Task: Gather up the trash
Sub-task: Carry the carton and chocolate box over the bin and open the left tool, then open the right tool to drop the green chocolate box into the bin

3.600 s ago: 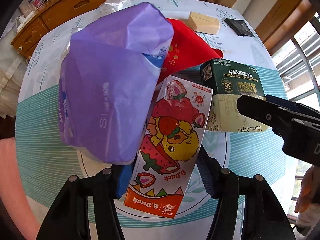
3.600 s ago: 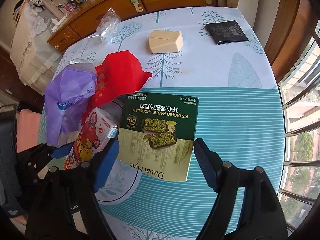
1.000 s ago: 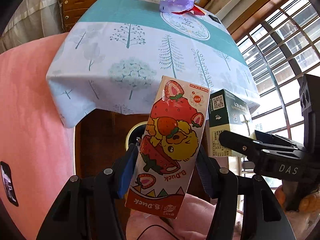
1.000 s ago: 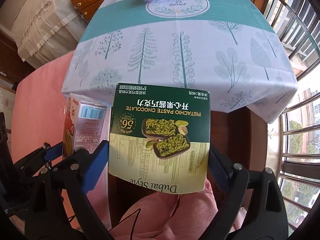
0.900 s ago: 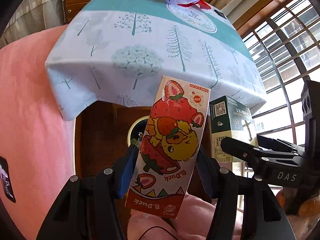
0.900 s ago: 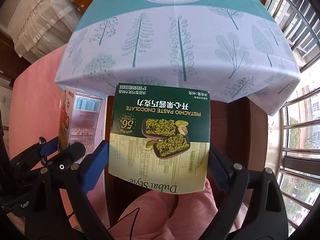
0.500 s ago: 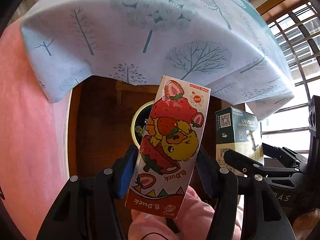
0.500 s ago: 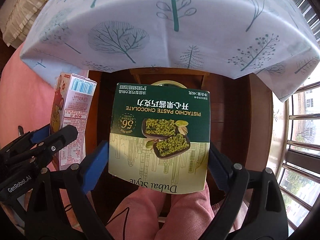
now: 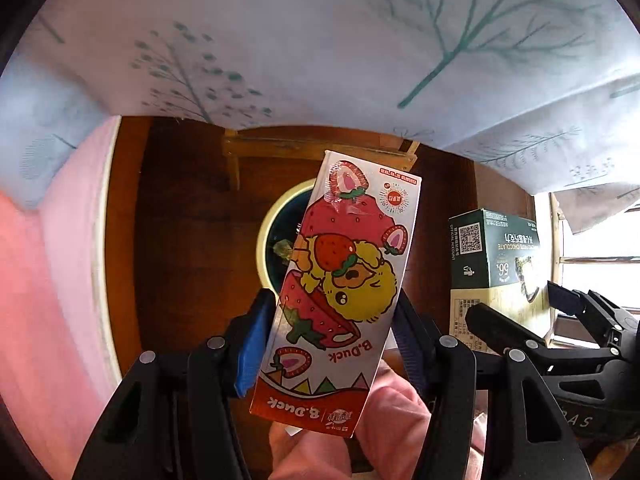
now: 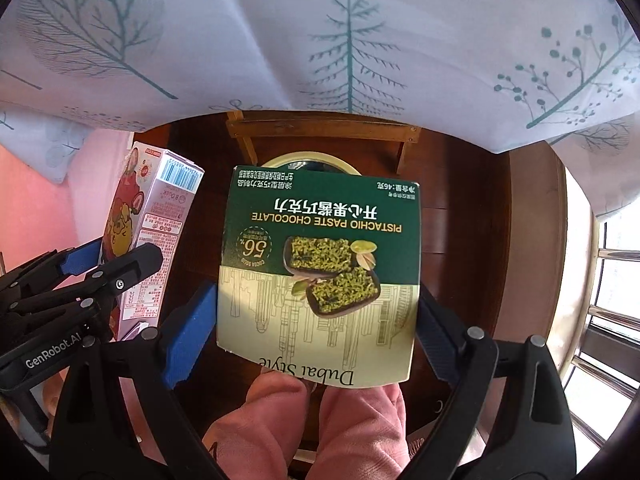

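Blue pads (image 9: 256,340) of the left gripper (image 9: 334,340) press against both long edges of a strawberry B.Duck carton (image 9: 340,288), so its jaws stand only as far apart as the carton is wide and are clamped on it. The carton tilts slightly and is held in the air under the hanging edge of a tree-print tablecloth (image 9: 320,40), in front of a round bin (image 9: 280,236) with a pale rim that stands on the dark wooden floor (image 9: 180,220). Most of the bin's mouth is hidden behind the carton; something greenish lies inside, too dim to name.

Wider apart, the right gripper (image 10: 316,328) holds a green pistachio chocolate box (image 10: 320,264) by its two side edges, print upside down, clamped firmly between the pads (image 10: 188,332). Only an arc of the bin's rim (image 10: 308,160) shows above the box's top edge, below a wooden crossbar (image 10: 320,128) of the table. The carton (image 10: 152,236) appears at the left of this view, side panel and barcode visible, with the other gripper's finger across it.

Pink fabric (image 10: 320,420) fills the bottom centre of both views, partly covered by the boxes. Bright window bars (image 10: 612,280) on the right are washed out.
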Available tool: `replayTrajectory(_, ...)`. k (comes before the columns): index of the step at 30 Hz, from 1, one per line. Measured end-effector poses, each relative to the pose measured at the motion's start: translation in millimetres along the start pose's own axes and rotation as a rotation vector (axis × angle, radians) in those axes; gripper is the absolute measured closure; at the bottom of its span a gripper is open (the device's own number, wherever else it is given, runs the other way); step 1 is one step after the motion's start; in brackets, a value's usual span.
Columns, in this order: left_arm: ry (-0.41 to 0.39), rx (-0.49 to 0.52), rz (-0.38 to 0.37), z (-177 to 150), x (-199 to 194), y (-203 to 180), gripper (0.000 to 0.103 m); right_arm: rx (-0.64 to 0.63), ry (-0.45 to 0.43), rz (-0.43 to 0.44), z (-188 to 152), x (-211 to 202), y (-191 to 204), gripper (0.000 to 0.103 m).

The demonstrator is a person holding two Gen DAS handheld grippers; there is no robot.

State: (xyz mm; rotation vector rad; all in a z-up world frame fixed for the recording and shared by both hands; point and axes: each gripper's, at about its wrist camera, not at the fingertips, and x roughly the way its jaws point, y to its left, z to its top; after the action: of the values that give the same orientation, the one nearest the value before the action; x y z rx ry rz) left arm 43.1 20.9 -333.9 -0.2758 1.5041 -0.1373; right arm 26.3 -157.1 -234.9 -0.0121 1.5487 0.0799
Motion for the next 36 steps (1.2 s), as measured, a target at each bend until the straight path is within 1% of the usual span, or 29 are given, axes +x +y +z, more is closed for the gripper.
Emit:
replayTrajectory(2, 0.017, -0.011, -0.010, 0.6, 15.8, -0.1, 0.045, 0.009, 0.005, -0.003, 0.0, 9.1, -6.5, 0.013)
replayTrajectory(6, 0.085, -0.060, -0.058, 8.1, 48.6, 0.9, 0.044, 0.028, 0.017, -0.002, 0.8, 20.1, -13.9, 0.013)
replayTrajectory(10, 0.104, -0.062, -0.029, 12.0, 69.9, -4.5, 0.044, 0.026, 0.023, -0.005, 1.0, 27.9, -21.8, 0.013)
replayTrajectory(12, 0.109, -0.066, -0.027, 11.8, 76.4, -6.1, 0.040, 0.025, 0.024, -0.007, -0.1, 27.7, -22.0, 0.013)
replayTrajectory(13, 0.112, -0.070, -0.027, 10.8, 78.3, -6.9, 0.036, 0.025, 0.026, -0.008, 2.7, 27.4, -21.8, 0.013)
replayTrajectory(15, 0.116, -0.073, -0.018, 7.4, 79.6, -5.2, 0.031, 0.022, 0.030, -0.007, 4.7, 29.0, -23.0, 0.013)
replayTrajectory(18, 0.120, -0.082, -0.008, 6.4, 81.7, -1.8, 0.028, 0.009, 0.035, -0.005, 4.4, 33.2, -24.5, 0.013)
replayTrajectory(24, 0.092, -0.093, 0.036, -1.8, 73.2, 13.4, 0.027, -0.022, 0.048, 0.001, 6.7, 49.0, -19.9, 0.013)
replayTrajectory(28, 0.072, -0.109, 0.096, -17.3, 63.8, 29.5, 0.027, -0.057, 0.061, 0.004, 7.2, 54.6, -7.1, 0.013)
replayTrajectory(32, 0.050, -0.172, 0.101, -32.4, 53.2, 54.7, 0.027, -0.103, 0.076, 0.009, 8.5, 62.4, 12.4, 0.013)
replayTrajectory(36, 0.000, -0.217, 0.109, -44.3, 38.3, 77.0, 0.027, -0.120, 0.099, 0.018, 9.9, 69.7, 28.3, 0.012)
